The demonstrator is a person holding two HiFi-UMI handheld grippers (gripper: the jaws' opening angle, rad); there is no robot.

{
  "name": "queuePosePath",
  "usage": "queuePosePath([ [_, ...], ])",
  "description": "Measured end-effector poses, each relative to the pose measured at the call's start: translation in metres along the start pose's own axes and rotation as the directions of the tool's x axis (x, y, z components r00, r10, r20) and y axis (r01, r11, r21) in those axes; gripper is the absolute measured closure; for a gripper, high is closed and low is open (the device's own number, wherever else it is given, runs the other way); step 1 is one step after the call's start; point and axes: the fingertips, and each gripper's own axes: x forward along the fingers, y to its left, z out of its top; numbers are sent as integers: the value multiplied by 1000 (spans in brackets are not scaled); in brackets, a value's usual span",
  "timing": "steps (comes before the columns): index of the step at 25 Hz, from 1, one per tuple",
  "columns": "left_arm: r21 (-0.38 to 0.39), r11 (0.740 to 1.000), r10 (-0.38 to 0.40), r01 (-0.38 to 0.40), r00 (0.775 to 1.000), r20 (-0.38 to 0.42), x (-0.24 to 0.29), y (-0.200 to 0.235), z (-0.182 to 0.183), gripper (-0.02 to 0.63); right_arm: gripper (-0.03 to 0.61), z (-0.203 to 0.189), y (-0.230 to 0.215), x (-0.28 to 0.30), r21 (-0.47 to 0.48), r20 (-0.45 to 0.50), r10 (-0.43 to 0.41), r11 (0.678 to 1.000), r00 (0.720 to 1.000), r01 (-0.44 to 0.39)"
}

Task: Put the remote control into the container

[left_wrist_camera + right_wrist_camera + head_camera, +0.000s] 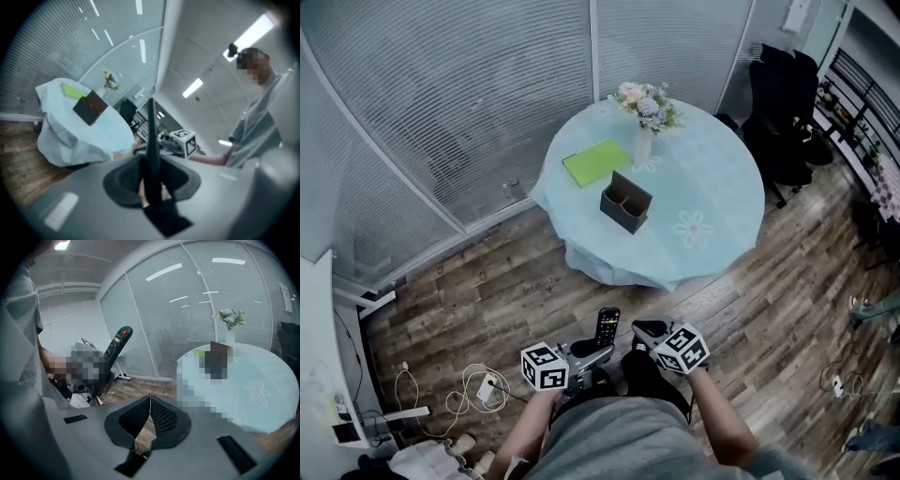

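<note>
Round counter [712, 178], pale blue cloth with flower prints hanging over the edge. On it: dark two-compartment container [625, 202] near the middle, upright, open top. Flat green pad [596, 161] just behind-left of it, apart. Vase with flowers [644, 141] at the far edge. Counter stands on wood-plank floor [487, 300]; cables [473, 384] lie on the floor lower left.

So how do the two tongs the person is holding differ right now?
The left tongs clamp the remote control; the right tongs hold nothing. The left jaws sit apart around it; the right jaws touch. Both face the round table.
</note>
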Motion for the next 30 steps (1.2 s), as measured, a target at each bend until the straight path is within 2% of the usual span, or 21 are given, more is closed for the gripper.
queuePosePath([
  [14, -8, 996, 86, -86, 993, 80, 79, 40, 65, 528, 560, 41, -101, -5, -78, -23, 99, 992, 995, -100],
  [23, -13, 990, 143, -142, 985, 99, 121, 54, 85, 527, 560, 57, -150, -13, -106, -15, 157, 982, 987, -158],
  [30, -17, 988, 155, -154, 982, 106, 134, 65, 98, 528, 560, 62, -172, -9, -101, -12, 171, 980, 985, -171],
])
